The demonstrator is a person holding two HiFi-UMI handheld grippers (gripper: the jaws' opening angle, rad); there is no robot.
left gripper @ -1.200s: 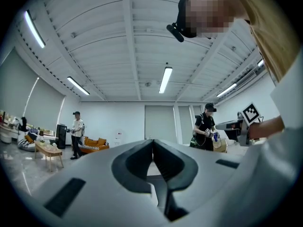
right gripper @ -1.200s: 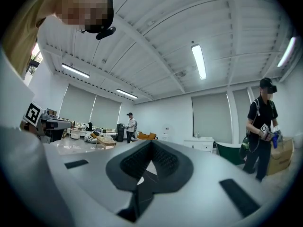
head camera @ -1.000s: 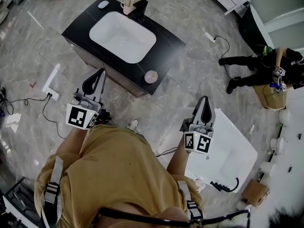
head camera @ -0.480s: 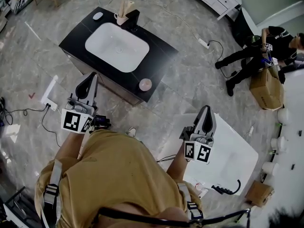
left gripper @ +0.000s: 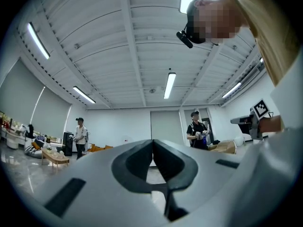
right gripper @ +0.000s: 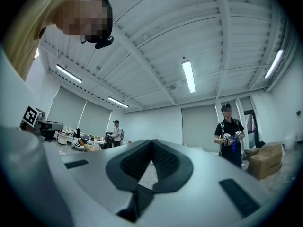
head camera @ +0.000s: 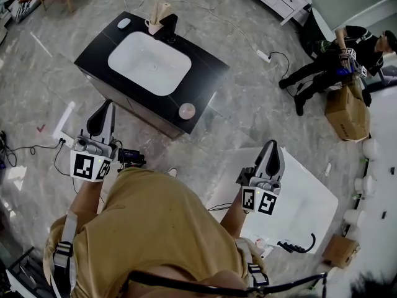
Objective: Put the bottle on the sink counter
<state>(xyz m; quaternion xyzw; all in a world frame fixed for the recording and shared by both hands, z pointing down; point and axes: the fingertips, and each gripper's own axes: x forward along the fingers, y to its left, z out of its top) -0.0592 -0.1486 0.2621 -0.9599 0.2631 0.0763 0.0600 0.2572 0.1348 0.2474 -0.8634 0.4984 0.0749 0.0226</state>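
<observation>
While the two grippers hang short of the sink counter [head camera: 201, 64], the left gripper [head camera: 107, 104] and right gripper [head camera: 272, 144] show jaws pressed together, holding nothing. On the counter's near corner stands one round pale thing [head camera: 187, 110] — possibly the bottle seen from above, though that is not certain. So close to the edge, a stray knock could topple it. Beyond the counter's one basin [head camera: 149, 54]: one tap [head camera: 169, 25], one cup [head camera: 151, 25].

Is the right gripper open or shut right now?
Shut, empty: the right gripper shows its jaws meeting at the tips, nothing between them.
</observation>
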